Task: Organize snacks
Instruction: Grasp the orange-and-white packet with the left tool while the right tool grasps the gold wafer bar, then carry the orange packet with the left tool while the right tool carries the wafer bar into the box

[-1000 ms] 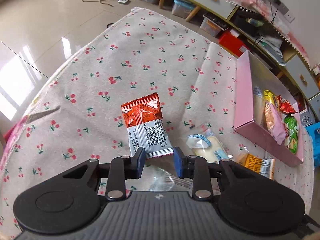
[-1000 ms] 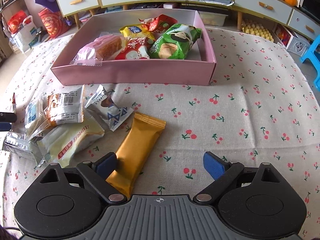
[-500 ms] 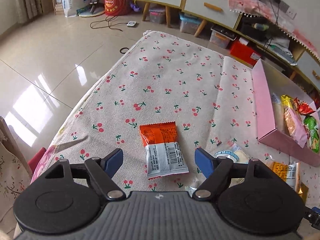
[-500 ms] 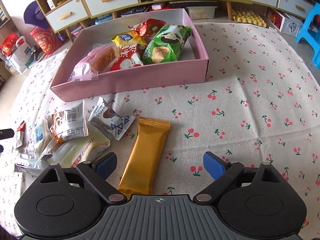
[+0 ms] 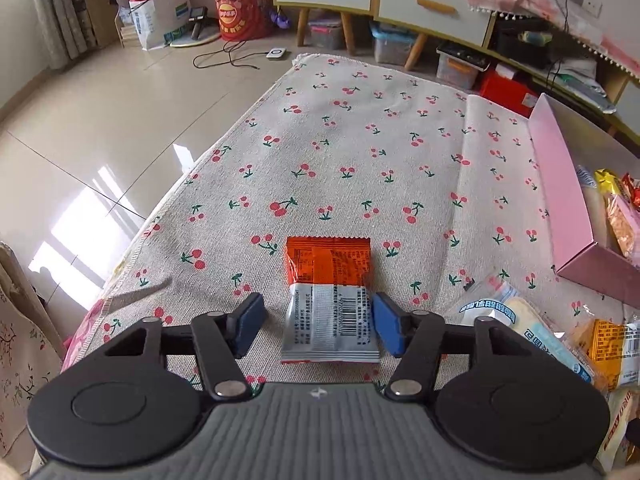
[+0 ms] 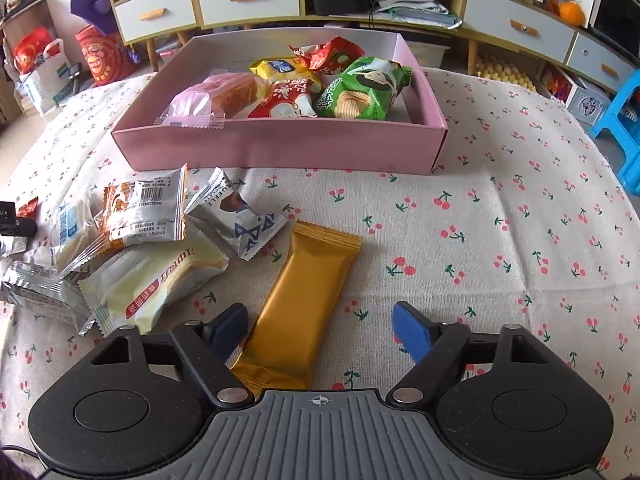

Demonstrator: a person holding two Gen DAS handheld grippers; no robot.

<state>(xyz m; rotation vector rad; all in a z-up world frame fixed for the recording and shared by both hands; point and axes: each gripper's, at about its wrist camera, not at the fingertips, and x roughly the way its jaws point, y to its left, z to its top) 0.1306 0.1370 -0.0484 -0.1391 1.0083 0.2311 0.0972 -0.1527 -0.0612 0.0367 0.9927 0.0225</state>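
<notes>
Both grippers are closing on snacks lying flat on the cloth (image 5: 360,140). The left gripper (image 5: 316,322) straddles the orange packet (image 5: 330,300); one pad seems to touch, hard to tell. The right gripper (image 6: 322,330) brackets the gold bar (image 6: 304,304), not yet pinched. Next: finish the grips, then lift to the pink box (image 6: 280,150).

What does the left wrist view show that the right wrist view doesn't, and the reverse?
Left wrist only: the left gripper, jaws closing around a flat orange-and-silver snack packet.
Right wrist only: the right gripper, jaws closing around a long gold foil bar packet, not yet gripped.
Both: the pink cardboard box holding snacks, on the cherry-print tablecloth.
</notes>
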